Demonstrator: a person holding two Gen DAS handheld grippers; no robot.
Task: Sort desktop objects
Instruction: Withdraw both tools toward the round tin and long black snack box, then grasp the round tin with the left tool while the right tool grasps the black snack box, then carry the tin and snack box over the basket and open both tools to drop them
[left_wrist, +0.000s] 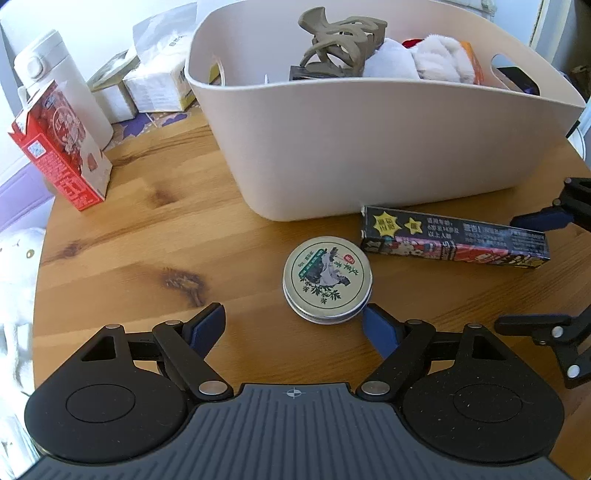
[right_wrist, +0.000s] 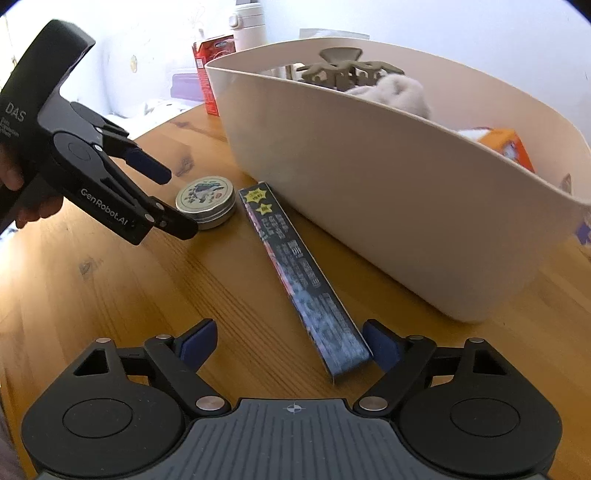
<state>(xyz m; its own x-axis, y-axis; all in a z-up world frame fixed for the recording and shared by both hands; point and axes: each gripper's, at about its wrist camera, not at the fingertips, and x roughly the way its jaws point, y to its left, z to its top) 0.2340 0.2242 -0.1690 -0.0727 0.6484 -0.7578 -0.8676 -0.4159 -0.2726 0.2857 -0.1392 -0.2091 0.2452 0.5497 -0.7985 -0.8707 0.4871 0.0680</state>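
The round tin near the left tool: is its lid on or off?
On. The round tin lies flat on the table with its printed lid seated on the silver rim, no gap showing.

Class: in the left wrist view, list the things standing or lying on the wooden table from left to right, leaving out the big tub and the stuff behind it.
red carton → round tin → long dark box
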